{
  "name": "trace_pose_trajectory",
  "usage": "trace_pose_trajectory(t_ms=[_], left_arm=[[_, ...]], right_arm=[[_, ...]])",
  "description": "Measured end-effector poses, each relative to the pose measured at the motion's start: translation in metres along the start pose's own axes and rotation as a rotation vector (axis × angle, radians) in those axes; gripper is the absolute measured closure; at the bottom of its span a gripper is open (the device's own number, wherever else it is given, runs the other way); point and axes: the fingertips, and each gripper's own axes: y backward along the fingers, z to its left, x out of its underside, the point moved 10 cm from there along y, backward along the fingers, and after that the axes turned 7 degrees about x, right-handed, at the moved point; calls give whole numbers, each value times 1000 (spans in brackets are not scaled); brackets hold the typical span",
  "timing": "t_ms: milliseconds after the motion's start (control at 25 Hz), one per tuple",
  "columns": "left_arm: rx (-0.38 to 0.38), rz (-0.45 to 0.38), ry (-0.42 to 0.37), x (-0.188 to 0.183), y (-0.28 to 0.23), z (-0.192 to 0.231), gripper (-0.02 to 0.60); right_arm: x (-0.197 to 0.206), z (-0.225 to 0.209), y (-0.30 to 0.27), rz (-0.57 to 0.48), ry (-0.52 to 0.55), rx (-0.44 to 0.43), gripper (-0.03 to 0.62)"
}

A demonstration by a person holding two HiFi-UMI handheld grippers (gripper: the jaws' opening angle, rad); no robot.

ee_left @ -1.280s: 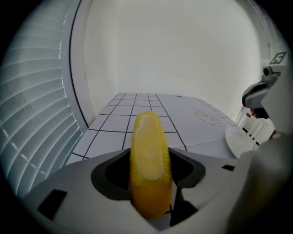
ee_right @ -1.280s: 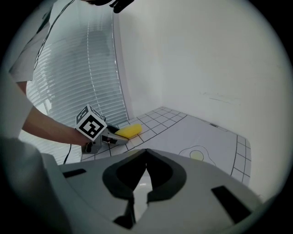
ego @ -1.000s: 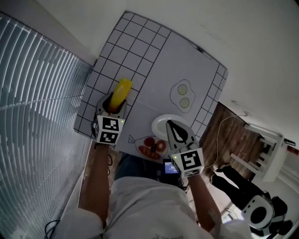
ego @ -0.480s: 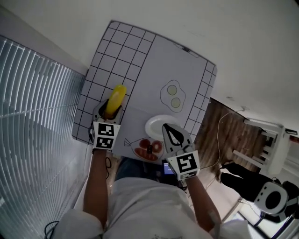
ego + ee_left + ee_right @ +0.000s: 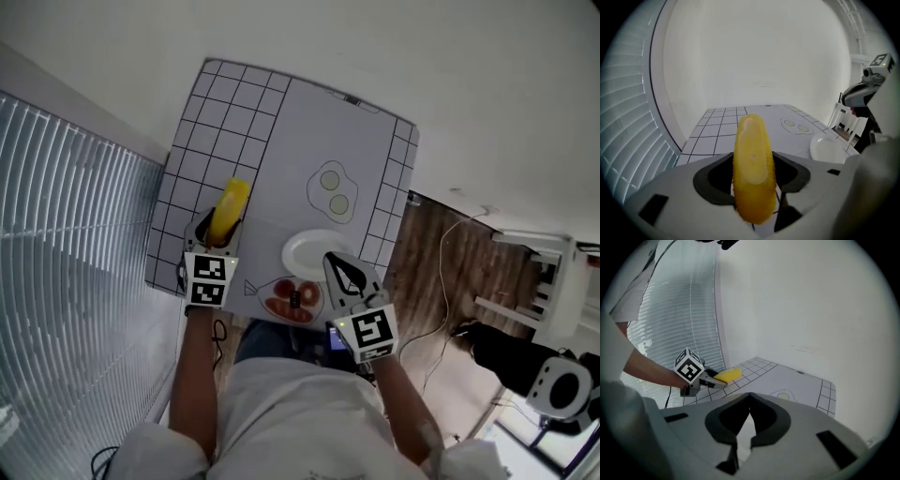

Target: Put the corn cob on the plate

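A white mat (image 5: 300, 131) covers the table, with black grid squares down its left side and along its right edge. Two fried eggs (image 5: 331, 190) are drawn toward its far right. Slatted blinds (image 5: 75, 281) fill the left, and wooden floor (image 5: 422, 262) shows at the right.

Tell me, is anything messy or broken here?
Nothing looks spilled or broken. The left claw grips the corn cob above the table, not yet on the white plate.
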Motion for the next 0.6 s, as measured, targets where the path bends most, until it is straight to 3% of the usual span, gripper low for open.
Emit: trace_pose_trajectory(t_ms=[600], left_arm=[[48, 17, -66, -8, 2, -36, 341]], right_arm=[[25, -22, 34, -22, -57, 77, 588]])
